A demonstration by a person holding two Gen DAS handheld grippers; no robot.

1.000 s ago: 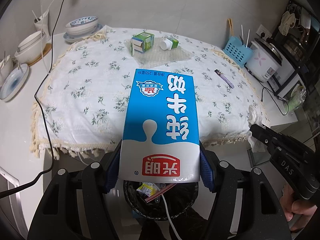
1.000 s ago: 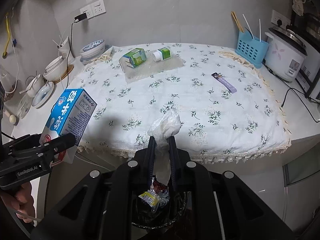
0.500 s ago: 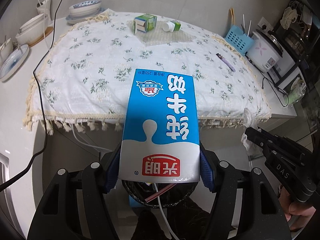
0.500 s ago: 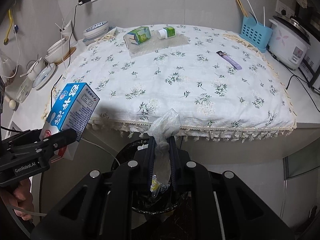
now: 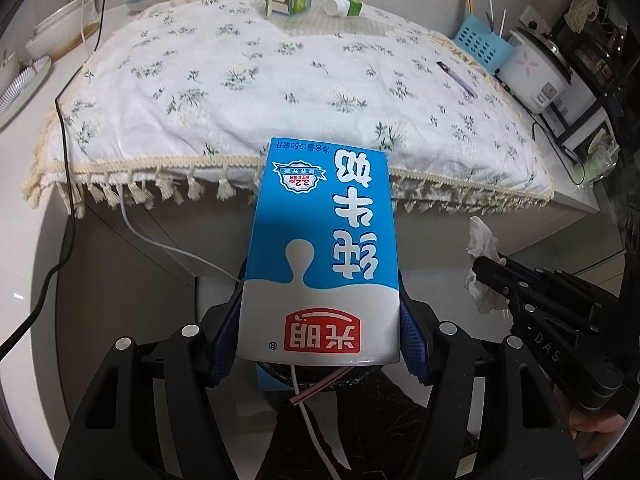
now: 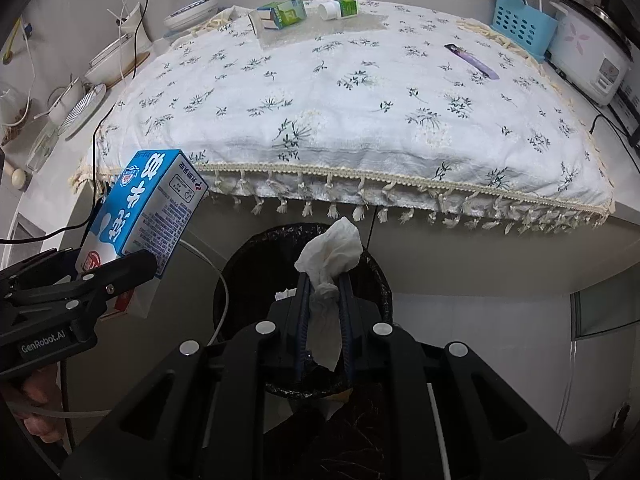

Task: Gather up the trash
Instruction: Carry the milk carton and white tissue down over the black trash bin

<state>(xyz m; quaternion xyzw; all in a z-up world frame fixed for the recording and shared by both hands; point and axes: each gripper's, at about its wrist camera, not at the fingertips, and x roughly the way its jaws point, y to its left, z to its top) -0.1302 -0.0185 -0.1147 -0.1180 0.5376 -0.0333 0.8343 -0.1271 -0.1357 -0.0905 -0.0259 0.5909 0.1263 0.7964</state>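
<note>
My left gripper (image 5: 320, 316) is shut on a blue and white milk carton (image 5: 320, 248), held upside down over the black-lined trash bin (image 5: 352, 380), which the carton mostly hides. The same carton (image 6: 140, 216) shows at the left of the right wrist view, with the left gripper (image 6: 132, 268) clamped on it. My right gripper (image 6: 324, 300) is shut on a crumpled white tissue (image 6: 332, 256) right above the open trash bin (image 6: 248, 264). That tissue (image 5: 482, 264) also sticks out of the right gripper (image 5: 486, 270) at the right of the left wrist view.
The counter carries a flowered white cloth (image 6: 360, 120) with a fringed front edge. On it lie a green carton (image 6: 282, 12), a small bottle (image 6: 340, 7) and a purple wrapper (image 6: 472, 60). Dishes (image 6: 120, 60) stand at the left, a blue basket (image 6: 520, 24) and a rice cooker (image 6: 588, 52) at the right.
Both grippers have sunk below the counter's edge toward the bin, each keeping its load. The cloth has slid up in both views and the bin's mouth now shows behind the tissue.
</note>
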